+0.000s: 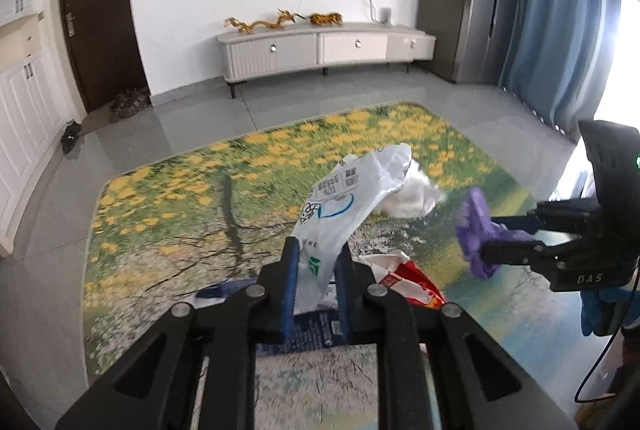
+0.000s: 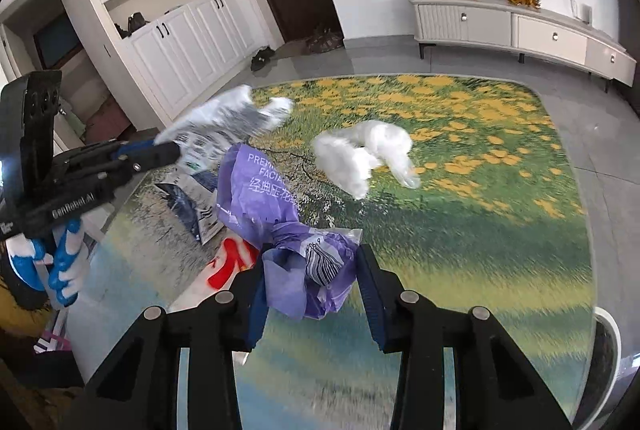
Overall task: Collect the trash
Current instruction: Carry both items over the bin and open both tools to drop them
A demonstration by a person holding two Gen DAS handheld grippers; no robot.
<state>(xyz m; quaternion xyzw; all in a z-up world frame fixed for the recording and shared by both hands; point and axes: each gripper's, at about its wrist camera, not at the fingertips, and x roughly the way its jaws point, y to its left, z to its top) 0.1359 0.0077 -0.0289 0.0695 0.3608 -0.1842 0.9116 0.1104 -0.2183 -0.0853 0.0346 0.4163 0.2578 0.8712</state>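
Left wrist view shows the left tool (image 1: 318, 280) clamped on a white wrapper (image 1: 352, 194), lifted clear of the floral surface (image 1: 168, 214). The right tool (image 2: 310, 300) pinches a crumpled purple packet (image 2: 276, 210). Best to keep both grips firm while carrying. White tissue (image 2: 360, 154) and a red wrapper (image 2: 230, 262) remain lying on that surface.

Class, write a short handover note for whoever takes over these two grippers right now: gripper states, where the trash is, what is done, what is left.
Left gripper: shut on the white wrapper, lifted.
Right gripper: shut on the purple tissue pack, lifted.
Still on the mat: white crumpled plastic, red-and-white wrapper, dark blue packet.
Done: two pieces picked up.
Left: bin them (no bin in view), then collect the other three.
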